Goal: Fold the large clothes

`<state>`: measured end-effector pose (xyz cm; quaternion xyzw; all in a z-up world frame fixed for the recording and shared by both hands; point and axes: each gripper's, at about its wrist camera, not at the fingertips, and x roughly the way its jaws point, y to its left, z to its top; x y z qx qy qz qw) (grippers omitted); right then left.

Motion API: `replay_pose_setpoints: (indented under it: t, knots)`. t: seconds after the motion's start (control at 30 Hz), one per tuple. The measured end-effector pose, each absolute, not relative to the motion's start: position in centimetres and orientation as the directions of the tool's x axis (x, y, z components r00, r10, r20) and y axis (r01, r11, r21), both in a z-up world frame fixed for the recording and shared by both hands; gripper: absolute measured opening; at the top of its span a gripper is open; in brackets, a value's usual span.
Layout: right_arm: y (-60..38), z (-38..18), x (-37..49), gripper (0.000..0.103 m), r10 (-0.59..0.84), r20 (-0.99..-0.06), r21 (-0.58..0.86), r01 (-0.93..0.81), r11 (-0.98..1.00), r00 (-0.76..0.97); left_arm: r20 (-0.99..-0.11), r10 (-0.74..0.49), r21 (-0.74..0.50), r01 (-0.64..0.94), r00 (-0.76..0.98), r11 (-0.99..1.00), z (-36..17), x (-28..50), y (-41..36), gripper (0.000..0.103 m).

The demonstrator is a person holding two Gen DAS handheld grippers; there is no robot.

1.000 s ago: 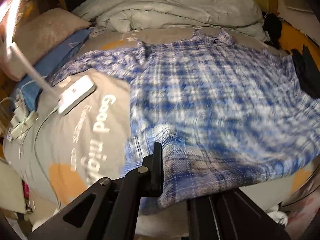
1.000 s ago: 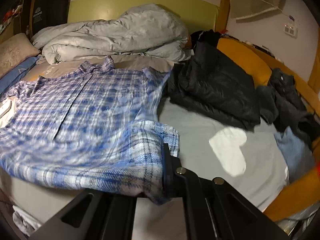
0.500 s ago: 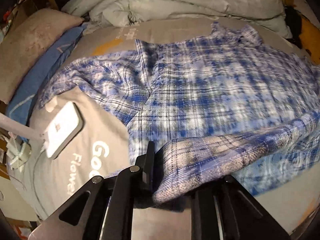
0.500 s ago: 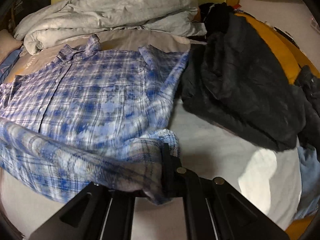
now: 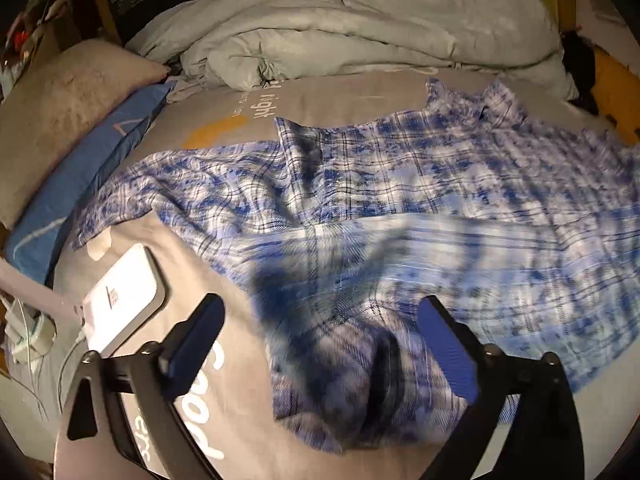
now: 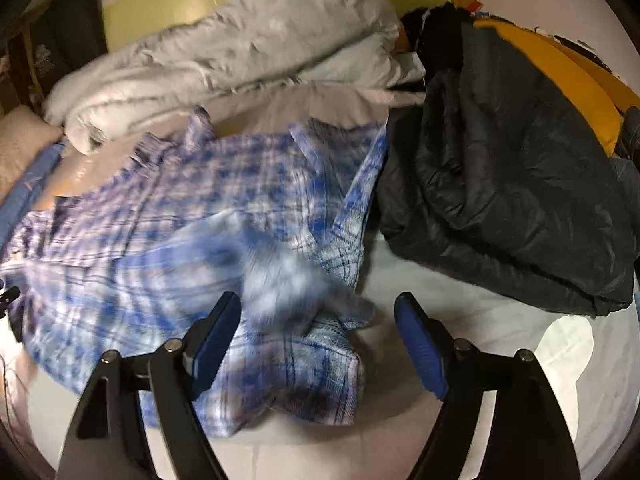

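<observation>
The bed (image 5: pixel 320 104) under me carries a heaped grey duvet (image 5: pixel 360 28) at its far end; a black jacket (image 6: pixel 512 200) lies to the right; my blue plaid shirt (image 5: pixel 440 184) is spread across the middle, its near hem doubled over and blurred; a white device (image 5: pixel 124 304) sits at the left; my left gripper (image 5: pixel 320 344) and right gripper (image 6: pixel 316 336) have just been opening, jaws wide apart, cloth lying loose between them, nothing clamped.
</observation>
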<state>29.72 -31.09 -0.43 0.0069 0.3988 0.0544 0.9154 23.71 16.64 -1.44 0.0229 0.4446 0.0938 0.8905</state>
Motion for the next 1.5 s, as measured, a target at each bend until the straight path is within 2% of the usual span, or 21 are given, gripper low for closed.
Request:
replay_pose_setpoints:
  t: [0.23,0.37,0.5,0.53,0.63,0.67,0.7,0.8,0.93,1.03,1.13,1.27,1.33,1.4,1.47,1.5]
  knots:
    - [-34.6,-0.9,27.5,0.083,0.205,-0.748,0.223,-0.052,0.973,0.631,-0.784,0.168,0.067,-0.189,0.597,0.980,-0.7,20.5,17.6,0.100]
    - [-35.6,-2.0,27.1,0.082,0.233,-0.768,0.250,-0.055,0.967,0.596,-0.806,0.153,0.056,-0.183,0.572,0.981,-1.6,19.0,17.2,0.100]
    - [-36.0,-3.9,27.0,0.059,0.262,-0.805,0.268,-0.068,0.961,0.532,-0.846,0.105,-0.016,-0.222,0.523,0.975,-4.0,17.3,17.4,0.100]
    - [-35.8,-4.5,27.0,0.056,0.278,-0.809,0.277,-0.080,0.957,0.518,-0.853,0.094,-0.018,-0.209,0.514,0.978,-4.2,17.3,17.1,0.100]
    - [-35.1,-4.9,27.1,0.037,0.278,-0.799,0.258,-0.114,0.960,0.533,-0.832,0.131,0.031,-0.189,0.539,0.981,-3.7,17.5,15.9,0.100]
    - [-35.0,-4.8,27.1,0.011,0.267,-0.795,0.245,-0.115,0.963,0.545,-0.822,0.154,0.050,-0.199,0.549,0.979,-3.5,17.4,15.7,0.100]
    - [-34.8,-4.8,27.2,0.003,0.264,-0.792,0.240,-0.117,0.964,0.551,-0.817,0.167,0.060,-0.208,0.552,0.976,-3.4,17.3,15.6,0.100]
    - [-34.6,-4.0,26.5,0.002,0.241,-0.784,0.219,-0.109,0.970,0.572,-0.816,0.170,0.058,-0.215,0.552,0.975,-3.4,17.1,15.7,0.100]
    - [-35.7,0.2,23.7,0.002,0.212,-0.695,0.175,-0.125,0.977,0.687,-0.800,0.187,0.065,-0.227,0.570,0.972,-2.9,16.7,16.3,0.100]
    - [-37.2,-0.2,24.4,0.002,0.194,-0.744,0.195,-0.069,0.978,0.639,-0.796,0.235,0.107,-0.253,0.558,0.961,-3.1,16.5,17.0,0.099]
    - [-37.4,-3.2,25.4,0.003,0.160,-0.823,0.175,-0.025,0.984,0.546,-0.815,0.213,0.077,-0.264,0.538,0.961,-3.7,16.5,17.8,0.098]
    - [-37.2,-2.9,25.0,0.006,0.139,-0.801,0.154,-0.024,0.988,0.582,-0.820,0.178,0.043,-0.252,0.544,0.967,-3.6,16.3,17.7,0.098]
    - [-37.3,-1.9,24.3,0.019,0.146,-0.770,0.167,-0.025,0.986,0.621,-0.815,0.177,0.039,-0.253,0.552,0.967,-3.4,16.2,17.6,0.098]
    - [-37.4,-1.3,23.8,0.055,0.163,-0.745,0.197,-0.020,0.980,0.646,-0.813,0.162,0.008,-0.267,0.559,0.964,-3.3,16.2,17.9,0.098]
    - [-37.5,-0.9,23.4,0.060,0.203,-0.723,0.243,-0.032,0.969,0.661,-0.798,0.108,-0.080,-0.282,0.593,0.956,-3.1,15.9,18.6,0.099]
    - [-37.2,-0.8,23.4,0.067,0.215,-0.718,0.254,-0.038,0.966,0.662,-0.795,0.090,-0.111,-0.290,0.600,0.951,-3.1,15.9,18.9,0.099]
